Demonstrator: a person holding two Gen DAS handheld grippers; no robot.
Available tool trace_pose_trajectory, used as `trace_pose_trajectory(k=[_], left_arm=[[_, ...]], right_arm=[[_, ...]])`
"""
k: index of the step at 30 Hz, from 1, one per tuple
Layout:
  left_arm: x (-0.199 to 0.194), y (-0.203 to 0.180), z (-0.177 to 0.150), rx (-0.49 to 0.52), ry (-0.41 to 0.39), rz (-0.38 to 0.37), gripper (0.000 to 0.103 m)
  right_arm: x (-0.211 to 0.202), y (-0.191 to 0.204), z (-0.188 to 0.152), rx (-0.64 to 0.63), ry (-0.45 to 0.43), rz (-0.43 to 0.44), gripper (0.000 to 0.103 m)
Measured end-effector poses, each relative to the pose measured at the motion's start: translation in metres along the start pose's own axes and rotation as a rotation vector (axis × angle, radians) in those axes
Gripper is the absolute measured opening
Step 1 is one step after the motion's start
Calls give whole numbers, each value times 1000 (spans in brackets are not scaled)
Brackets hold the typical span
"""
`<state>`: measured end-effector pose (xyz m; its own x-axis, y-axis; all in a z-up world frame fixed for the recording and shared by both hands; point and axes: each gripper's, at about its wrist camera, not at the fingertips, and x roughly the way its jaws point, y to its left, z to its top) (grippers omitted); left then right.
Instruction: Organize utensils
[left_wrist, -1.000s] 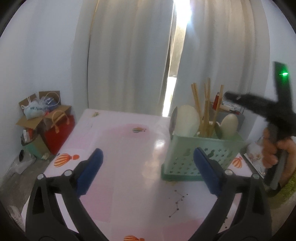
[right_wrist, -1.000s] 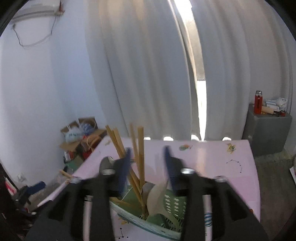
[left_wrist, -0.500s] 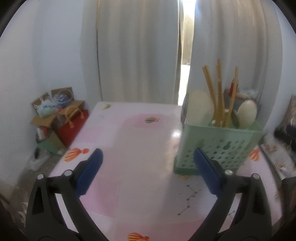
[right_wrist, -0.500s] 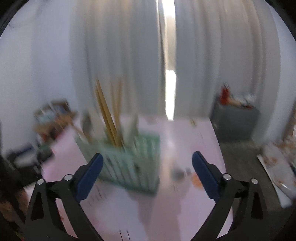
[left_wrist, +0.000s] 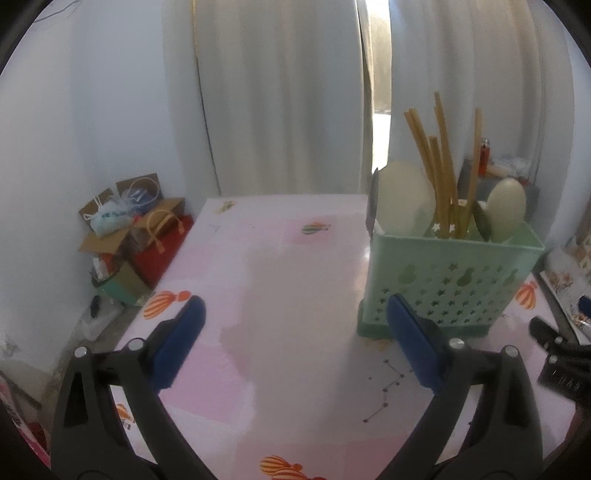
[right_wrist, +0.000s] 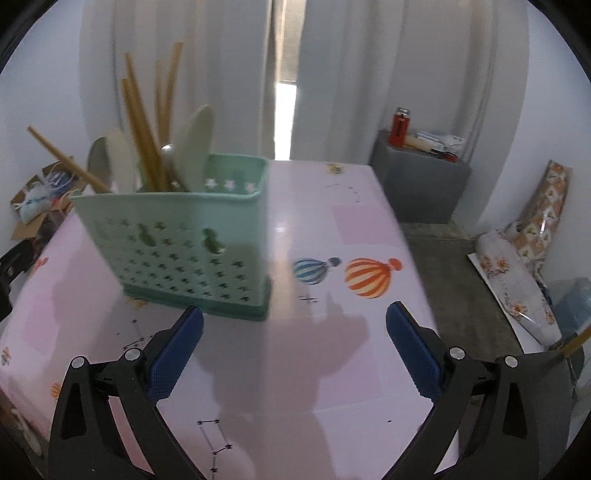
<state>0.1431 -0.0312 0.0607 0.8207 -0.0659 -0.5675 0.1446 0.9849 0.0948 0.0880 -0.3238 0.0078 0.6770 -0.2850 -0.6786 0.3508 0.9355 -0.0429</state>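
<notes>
A mint-green perforated utensil caddy (left_wrist: 450, 273) stands upright on the pink balloon-print table (left_wrist: 280, 280). Several wooden chopsticks (left_wrist: 439, 166) and two pale spoons (left_wrist: 404, 203) stick up out of it. My left gripper (left_wrist: 295, 314) is open and empty over bare tablecloth, left of the caddy. In the right wrist view the caddy (right_wrist: 184, 243) sits ahead and to the left, its chopsticks (right_wrist: 144, 129) leaning left. My right gripper (right_wrist: 293, 321) is open wide, low over the table, with nothing between its fingers. A black part of the right gripper (left_wrist: 554, 347) shows at the left view's right edge.
A grey cabinet (right_wrist: 421, 184) with a red bottle (right_wrist: 400, 127) stands beyond the table's far right corner. Cardboard boxes and a red bag (left_wrist: 129, 229) lie on the floor at left. Patterned bags (right_wrist: 517, 266) lean by the right wall. Curtains hang behind.
The right gripper opened from half shut above the caddy's chopsticks and dropped to table level beside the caddy. The left view shifted a little; the raised right hand left its upper right.
</notes>
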Motion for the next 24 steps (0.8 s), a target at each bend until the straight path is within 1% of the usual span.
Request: trace_pose_trajectory(k=[7, 14, 24], left_arm=[[6, 3, -2, -26, 59, 26, 94], [12, 4, -3, -18, 74, 45, 94], [16, 5, -6, -16, 101, 37, 94]], right_arm=[[6, -6, 1, -4, -5, -46, 96], [8, -2, 3, -24, -13, -56, 96], [6, 2, 1, -43, -24, -65, 96]])
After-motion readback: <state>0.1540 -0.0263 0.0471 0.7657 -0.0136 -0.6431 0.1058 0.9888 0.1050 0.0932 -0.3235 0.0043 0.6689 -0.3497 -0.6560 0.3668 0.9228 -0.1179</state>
